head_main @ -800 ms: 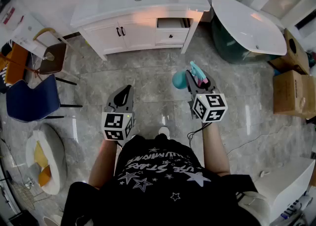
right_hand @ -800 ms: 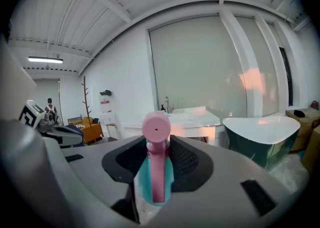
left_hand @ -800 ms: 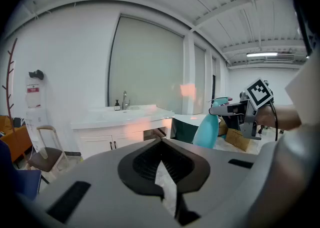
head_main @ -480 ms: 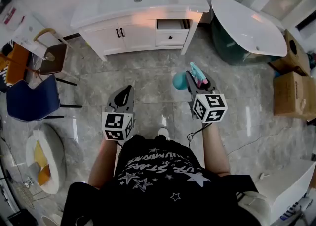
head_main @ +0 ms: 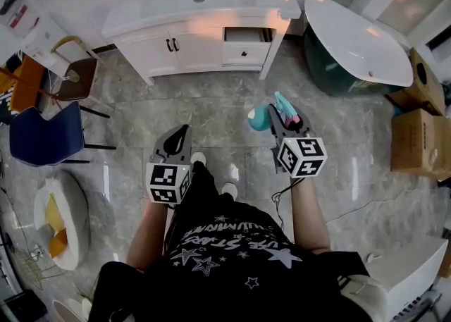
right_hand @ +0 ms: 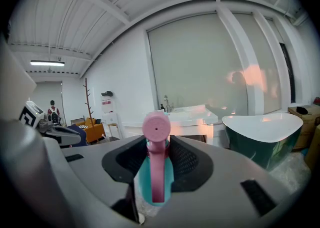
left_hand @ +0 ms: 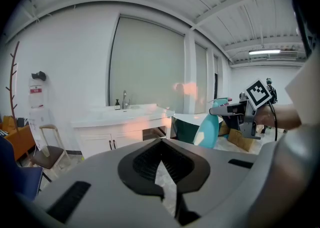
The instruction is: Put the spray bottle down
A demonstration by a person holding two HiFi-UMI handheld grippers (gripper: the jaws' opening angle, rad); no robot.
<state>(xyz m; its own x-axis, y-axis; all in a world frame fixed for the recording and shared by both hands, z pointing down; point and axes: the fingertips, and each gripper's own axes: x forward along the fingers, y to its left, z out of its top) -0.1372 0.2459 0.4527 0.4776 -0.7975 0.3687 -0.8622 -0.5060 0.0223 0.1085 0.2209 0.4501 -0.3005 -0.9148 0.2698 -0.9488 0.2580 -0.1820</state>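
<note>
My right gripper is shut on a teal spray bottle with a pink trigger head, held in the air above the marble floor. In the right gripper view the pink nozzle pokes up between the two dark pads. The left gripper view shows the same bottle hanging from the right gripper at the right. My left gripper is shut with nothing in it, level with the right one and to its left. A white vanity with a sink stands ahead of both.
A white and green bathtub sits at the right, with cardboard boxes beyond it. A blue chair and a brown chair stand at the left. One vanity drawer is pulled out. A round white stand lies at the lower left.
The person has stepped forward a little, one foot now showing between the grippers. Both grippers keep their places and the bottle stays gripped.
</note>
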